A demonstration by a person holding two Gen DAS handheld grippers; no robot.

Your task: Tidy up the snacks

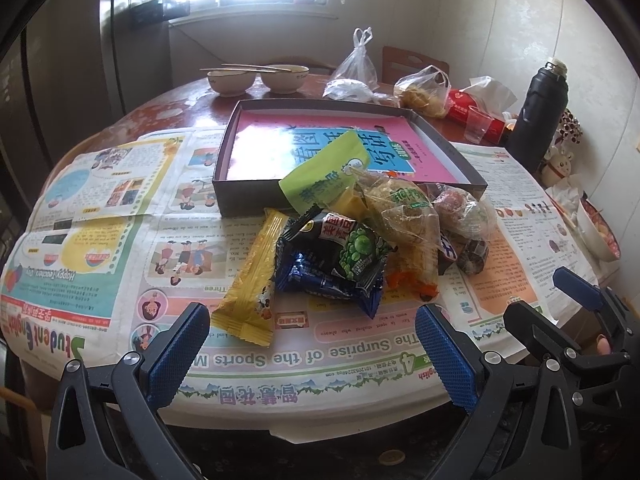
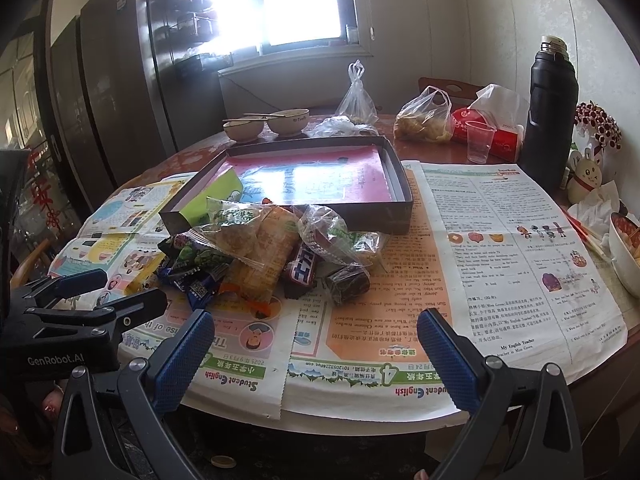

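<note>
A pile of wrapped snacks lies on newspaper in front of a shallow dark box lined with a pink book. The pile holds a yellow bar, a dark green-pea packet, a lime green packet leaning on the box edge, and clear-wrapped cakes. My left gripper is open and empty, just short of the pile. My right gripper is open and empty near the table's front edge, with the pile and box beyond it.
Two bowls with chopsticks, plastic bags, a plastic cup, a red tissue pack and a black flask stand at the back. A bowl sits at the right edge. Newspaper covers the near table.
</note>
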